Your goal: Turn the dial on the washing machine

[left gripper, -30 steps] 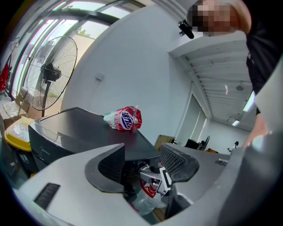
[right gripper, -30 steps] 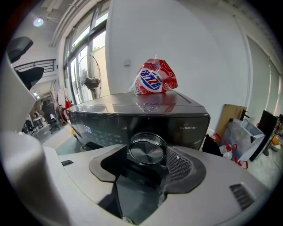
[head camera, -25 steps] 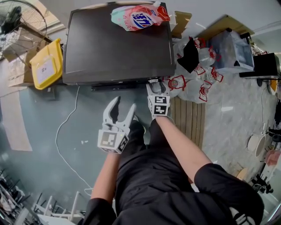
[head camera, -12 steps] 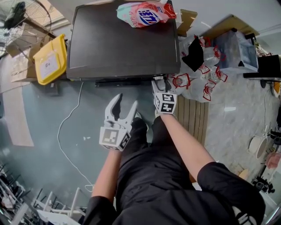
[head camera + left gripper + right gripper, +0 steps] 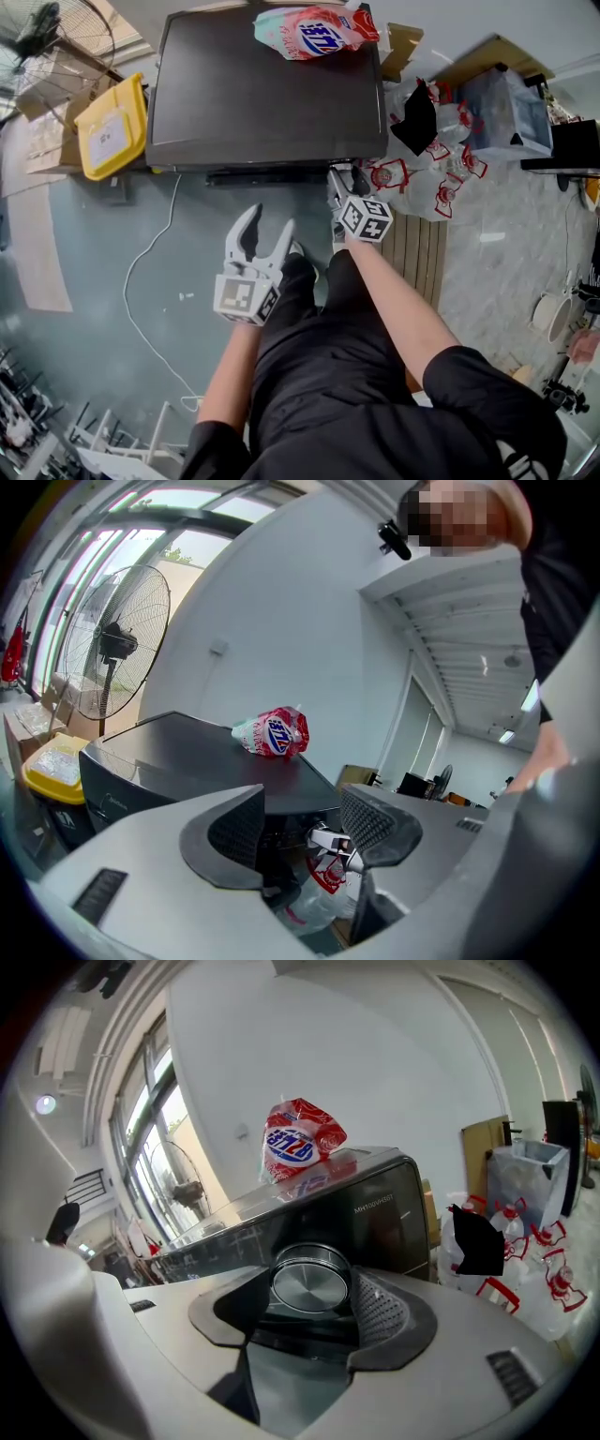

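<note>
At far left, a yellow bin [image 5: 105, 127] stands beside the dark washing machine [image 5: 262, 94], with a red-and-white detergent bag [image 5: 314, 31] on its top. Left gripper [image 5: 267, 221] hovers off the machine front, jaws wide apart, nothing between them. Right gripper [image 5: 342, 176] is at the front panel's right end, jaws closed on the round metal dial [image 5: 309, 1285]. Bagged bottles [image 5: 422, 183] lie further right.

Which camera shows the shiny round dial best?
The right gripper view: the dial sits big and clear in the middle, between the right tongs. The head view looks down on the washing machine, and the tongs hide the dial. The left gripper view shows the machine but no dial.
</note>
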A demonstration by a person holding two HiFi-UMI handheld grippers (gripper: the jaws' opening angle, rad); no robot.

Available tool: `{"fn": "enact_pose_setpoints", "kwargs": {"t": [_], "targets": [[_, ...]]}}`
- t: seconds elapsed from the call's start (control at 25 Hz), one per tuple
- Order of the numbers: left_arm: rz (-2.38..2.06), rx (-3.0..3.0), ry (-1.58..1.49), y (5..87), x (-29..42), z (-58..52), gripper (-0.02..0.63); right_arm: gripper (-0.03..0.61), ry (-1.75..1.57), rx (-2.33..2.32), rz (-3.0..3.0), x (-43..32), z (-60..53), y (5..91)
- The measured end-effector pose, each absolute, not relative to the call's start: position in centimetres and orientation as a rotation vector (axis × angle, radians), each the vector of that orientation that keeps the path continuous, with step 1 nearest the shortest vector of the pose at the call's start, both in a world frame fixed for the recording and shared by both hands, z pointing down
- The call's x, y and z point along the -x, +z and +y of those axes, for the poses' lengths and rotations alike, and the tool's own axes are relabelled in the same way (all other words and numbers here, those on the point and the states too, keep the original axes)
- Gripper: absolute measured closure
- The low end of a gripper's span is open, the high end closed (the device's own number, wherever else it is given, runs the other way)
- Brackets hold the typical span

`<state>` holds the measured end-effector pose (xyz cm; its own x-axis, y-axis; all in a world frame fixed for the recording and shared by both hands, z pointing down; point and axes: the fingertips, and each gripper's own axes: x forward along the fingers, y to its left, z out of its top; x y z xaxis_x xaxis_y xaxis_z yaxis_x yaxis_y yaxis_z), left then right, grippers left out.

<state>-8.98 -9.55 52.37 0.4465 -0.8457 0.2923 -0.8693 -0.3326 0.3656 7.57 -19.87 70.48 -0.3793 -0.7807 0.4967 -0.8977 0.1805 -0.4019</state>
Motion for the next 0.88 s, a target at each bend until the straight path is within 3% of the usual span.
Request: {"fn": "enact_pose_setpoints", "kwargs": {"t": [0.28,0.88], "targets": [[-1.426,-2.241,0.037,52.4,8.3,-8.9,0.383,0.33,0.699,-1.584,-2.174,-7.5,-19.2,70.5],[-1.41,-2.227,0.037,53.0,8.2,-7.8,0.383,0.322,0.674,-1.59,-2.102,-7.2,-19.4,71.0]]}}
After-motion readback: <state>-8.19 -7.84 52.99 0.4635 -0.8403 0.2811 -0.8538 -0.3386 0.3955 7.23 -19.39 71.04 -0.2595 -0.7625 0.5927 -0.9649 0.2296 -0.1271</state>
